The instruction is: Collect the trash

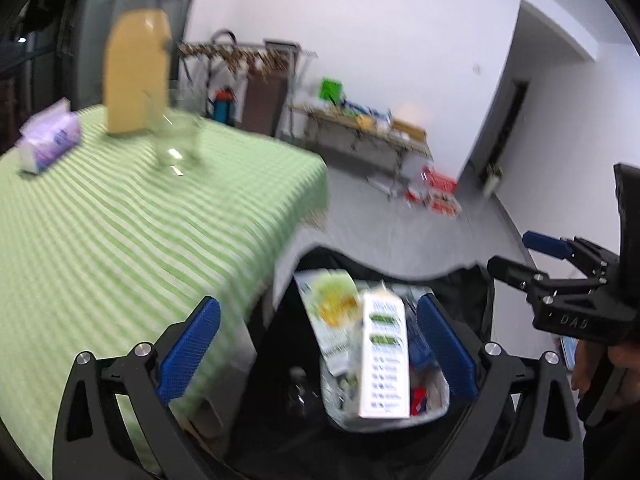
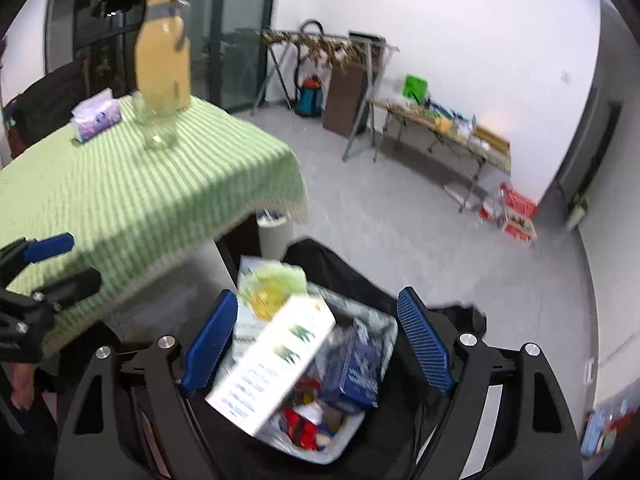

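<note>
Both jaws spread wide and empty, left gripper (image 1: 318, 352) and right gripper (image 2: 316, 344) above the bin (image 2: 360, 436), where I see the white carton (image 2: 272, 364) lying among trash, so collecting looks nearly done.

Both views are smeared by motion, so the printing on the white rectangular carton (image 1: 385, 356) lying in the black trash bag (image 1: 460, 288) cannot be read. Beneath that carton, the small red and white scraps (image 2: 304, 426) are half covered and too blurred to name. The lower part of the bag is cut off by the bottom edge of each view. On the green striped tablecloth (image 1: 120, 240), the clear glass (image 1: 176, 148) is smeared, and whether it touches the yellow bottle (image 1: 136, 76) behind it cannot be told.
</note>
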A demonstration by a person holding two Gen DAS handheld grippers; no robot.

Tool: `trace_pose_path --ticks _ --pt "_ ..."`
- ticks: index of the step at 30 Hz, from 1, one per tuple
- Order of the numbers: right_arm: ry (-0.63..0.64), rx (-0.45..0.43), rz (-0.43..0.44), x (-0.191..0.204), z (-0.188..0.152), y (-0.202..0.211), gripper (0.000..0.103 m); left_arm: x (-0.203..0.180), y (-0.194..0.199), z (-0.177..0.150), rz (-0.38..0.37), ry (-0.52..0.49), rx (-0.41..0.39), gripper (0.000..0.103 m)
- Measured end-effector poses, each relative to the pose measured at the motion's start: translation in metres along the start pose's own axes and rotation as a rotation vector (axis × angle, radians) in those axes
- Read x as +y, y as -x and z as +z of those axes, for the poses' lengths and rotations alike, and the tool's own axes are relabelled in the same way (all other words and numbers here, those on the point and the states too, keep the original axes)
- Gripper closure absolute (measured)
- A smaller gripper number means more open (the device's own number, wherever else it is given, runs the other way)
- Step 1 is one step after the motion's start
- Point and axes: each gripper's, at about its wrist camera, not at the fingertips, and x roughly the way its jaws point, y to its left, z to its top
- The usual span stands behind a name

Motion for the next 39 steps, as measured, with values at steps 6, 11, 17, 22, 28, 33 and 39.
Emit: trace_pose_path --ticks 6,11,17,22,28,33,39 --pt "0.051 -0.092 0.062 0.055 0.039 0.014 0.024 0.040 0.060 0.021 0.107 -0.001 -0.151 0.008" --pt "0.092 -0.158 0.120 0.111 0.066 0.019 0.023 0.084 0.115 0.024 0.214 0.028 -0.247 0.008" --pt "0.109 -0.241 0.196 0.174 0.087 0.027 0.018 0.146 0.172 0.020 0.356 0.093 -0.304 0.008" --pt "0.113 -0.275 0.279 0.223 0.098 0.032 0.018 0.191 0.212 0.012 0.440 0.146 -0.338 0.008" --pt "0.157 -0.296 0.366 0.281 0.107 0.036 0.018 0.235 0.259 0.002 0.550 0.171 -0.389 0.008" --pt "0.191 -0.310 0.437 0.328 0.107 0.034 0.018 0.274 0.286 -0.017 0.681 0.183 -0.386 0.008" --pt "0.177 -0.340 0.496 0.379 0.100 0.030 0.015 0.320 0.309 -0.052 0.797 0.257 -0.392 0.008"
